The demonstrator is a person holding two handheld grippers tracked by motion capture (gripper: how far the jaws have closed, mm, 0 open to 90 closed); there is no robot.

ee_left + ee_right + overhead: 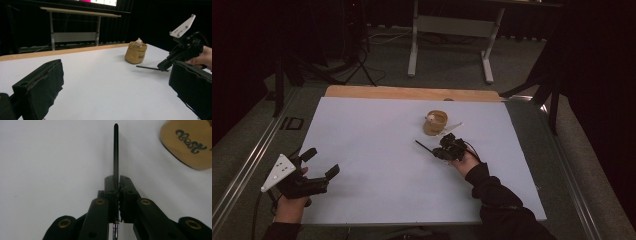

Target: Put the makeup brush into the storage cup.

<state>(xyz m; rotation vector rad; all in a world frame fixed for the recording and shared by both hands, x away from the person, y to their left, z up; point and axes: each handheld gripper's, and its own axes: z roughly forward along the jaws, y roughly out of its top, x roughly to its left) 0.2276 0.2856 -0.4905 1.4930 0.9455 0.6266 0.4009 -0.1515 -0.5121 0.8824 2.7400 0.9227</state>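
Where lettering shows, "Best" on tan pouch [190,143] beside clamped black rod [116,152].

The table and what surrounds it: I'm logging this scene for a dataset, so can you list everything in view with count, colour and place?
sheet: one, white, covering the table
table: one, wooden edge showing at the far side
pouch: one, tan with dark lettering, far centre-right of the sheet
figure: one, pale, poking out of the pouch top
rod: one, black, thin, clamped in the right claw, sticking out over the sheet
desk frame: one, grey, on the floor beyond the table
left claw: black, open, near left corner
right claw: black, shut on the rod, beside the pouch
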